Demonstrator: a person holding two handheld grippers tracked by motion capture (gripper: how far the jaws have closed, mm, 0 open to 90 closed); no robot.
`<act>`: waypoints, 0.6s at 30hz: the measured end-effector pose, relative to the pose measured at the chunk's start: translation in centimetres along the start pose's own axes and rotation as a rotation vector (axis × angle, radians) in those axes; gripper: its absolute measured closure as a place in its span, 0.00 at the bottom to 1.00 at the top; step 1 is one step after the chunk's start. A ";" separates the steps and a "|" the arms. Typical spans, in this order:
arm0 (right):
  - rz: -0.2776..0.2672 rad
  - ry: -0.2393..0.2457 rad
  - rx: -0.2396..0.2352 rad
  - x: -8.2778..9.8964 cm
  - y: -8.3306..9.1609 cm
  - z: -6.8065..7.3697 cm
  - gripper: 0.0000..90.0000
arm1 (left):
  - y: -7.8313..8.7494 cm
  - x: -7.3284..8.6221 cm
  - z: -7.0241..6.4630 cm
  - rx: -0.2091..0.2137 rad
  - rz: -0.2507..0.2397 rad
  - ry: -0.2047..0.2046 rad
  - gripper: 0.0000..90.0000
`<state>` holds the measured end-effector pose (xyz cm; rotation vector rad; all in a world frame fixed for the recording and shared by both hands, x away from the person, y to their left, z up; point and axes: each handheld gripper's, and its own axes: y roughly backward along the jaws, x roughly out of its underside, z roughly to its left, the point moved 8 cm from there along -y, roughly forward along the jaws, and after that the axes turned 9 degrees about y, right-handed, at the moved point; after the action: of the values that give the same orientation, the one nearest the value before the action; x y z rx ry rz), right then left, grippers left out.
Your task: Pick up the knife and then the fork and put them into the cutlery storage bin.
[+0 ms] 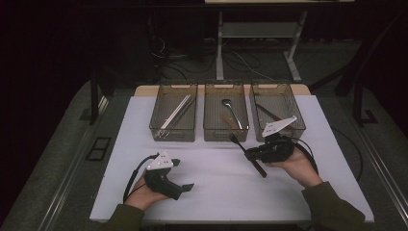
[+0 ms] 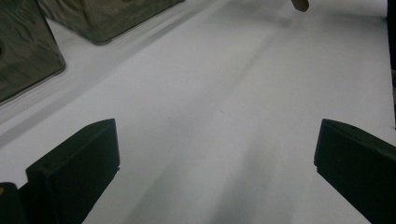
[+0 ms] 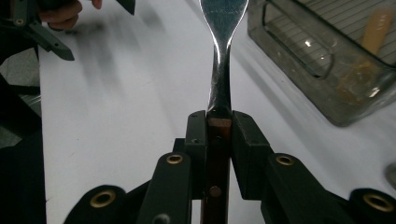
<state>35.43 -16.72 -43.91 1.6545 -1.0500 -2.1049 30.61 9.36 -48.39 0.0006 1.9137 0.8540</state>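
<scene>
Both jaws of the right gripper (image 3: 219, 122) clamp a fork's (image 3: 221, 70) wooden handle above the bench (image 1: 216, 192) near the middle bin (image 1: 226, 132), tines cut off, while the left gripper (image 2: 217, 154) gapes empty.

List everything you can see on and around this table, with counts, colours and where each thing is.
Bins: three, clear smoky plastic, in a row at the table's far edge.
Chopsticks: a pale pair, in the left bin.
Spoon: one, metal, in the middle bin.
Fork: one, metal with a brown wooden handle, clamped in the right gripper.
Table: one, white top.
Left gripper: black, jaws open over the table, near left.
Right gripper: black, shut on the fork's handle, in front of the middle and right bins.
</scene>
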 end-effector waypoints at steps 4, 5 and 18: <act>-0.022 -0.008 0.013 -0.2 0.5 -0.2 0.86 | 0.0 0.0 0.0 0.000 -0.001 0.001 0.00; -0.027 -0.010 0.015 -0.2 0.6 -0.3 0.86 | 0.0 0.0 0.0 0.000 -0.001 0.001 0.00; -0.110 -0.037 0.076 -0.9 2.8 -1.3 0.86 | 0.0 0.0 0.0 -0.001 -0.001 0.000 0.00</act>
<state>36.34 -18.65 -41.41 1.7524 -1.0866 -2.1976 30.62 9.38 -48.39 -0.0008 1.9126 0.8546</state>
